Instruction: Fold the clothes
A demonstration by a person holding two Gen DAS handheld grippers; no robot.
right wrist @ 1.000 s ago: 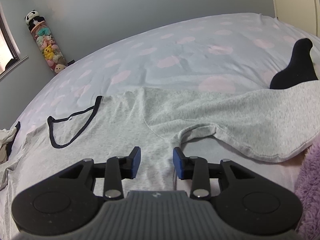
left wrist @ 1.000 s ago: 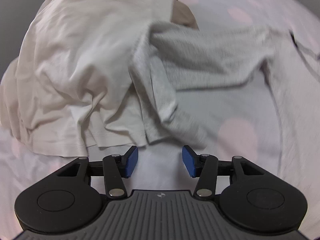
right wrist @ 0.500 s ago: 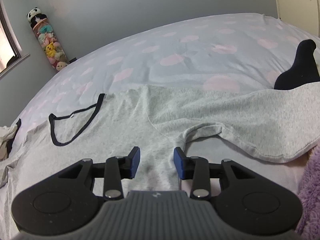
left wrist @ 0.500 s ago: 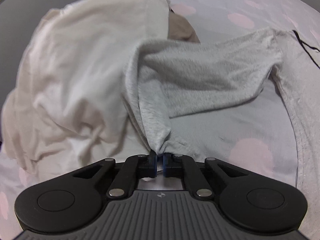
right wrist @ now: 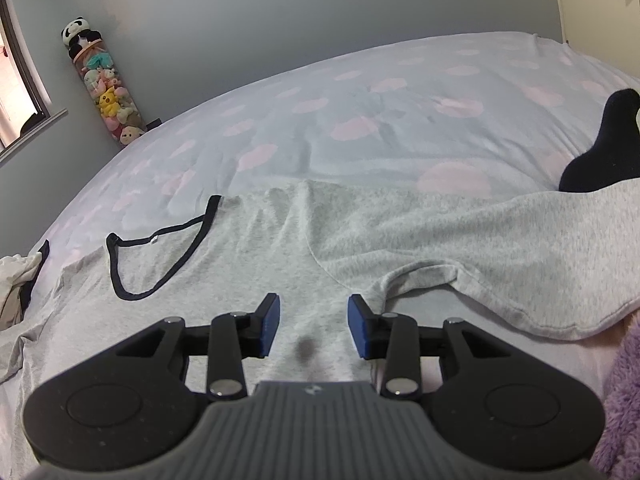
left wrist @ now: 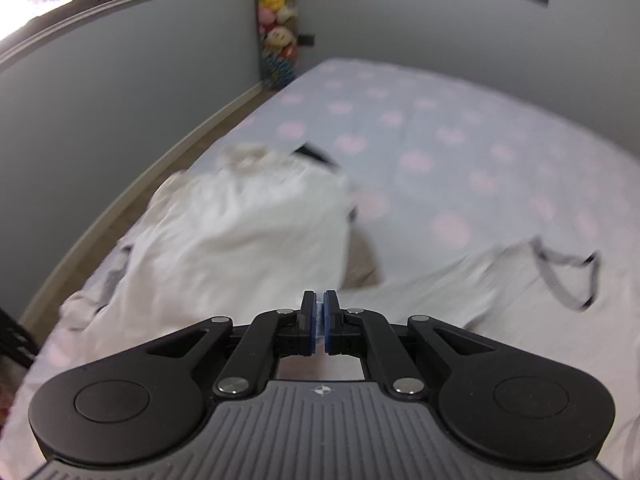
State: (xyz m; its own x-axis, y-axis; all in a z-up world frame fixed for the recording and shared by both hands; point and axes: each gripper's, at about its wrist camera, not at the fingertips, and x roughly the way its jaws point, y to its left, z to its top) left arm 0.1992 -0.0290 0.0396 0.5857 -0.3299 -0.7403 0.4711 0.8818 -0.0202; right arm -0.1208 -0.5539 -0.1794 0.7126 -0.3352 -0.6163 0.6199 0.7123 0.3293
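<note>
A grey long-sleeved shirt (right wrist: 248,280) with a black-trimmed neckline (right wrist: 160,264) lies flat on the spotted bed sheet (right wrist: 360,92). One sleeve (right wrist: 480,240) stretches off to the right. My right gripper (right wrist: 313,324) hovers open just above the shirt's body, with nothing between its fingers. In the left wrist view my left gripper (left wrist: 319,320) is shut, and a sliver of pale fabric shows between the pads; this is the shirt's other sleeve, and the rest of it is hidden below the gripper. The shirt (left wrist: 500,292) and its neckline (left wrist: 568,276) appear blurred at the right.
A crumpled white garment pile (left wrist: 248,240) lies on the bed's left side near the wall. A black sock (right wrist: 600,152) rests at the far right, a purple fluffy item (right wrist: 624,400) at the lower right. A tube of plush toys (right wrist: 108,92) stands in the corner.
My left gripper went from open to shut on the grey sleeve's end, then rose and tilted up with it, so the wall and window show. The right gripper stayed open and edged slightly closer.
</note>
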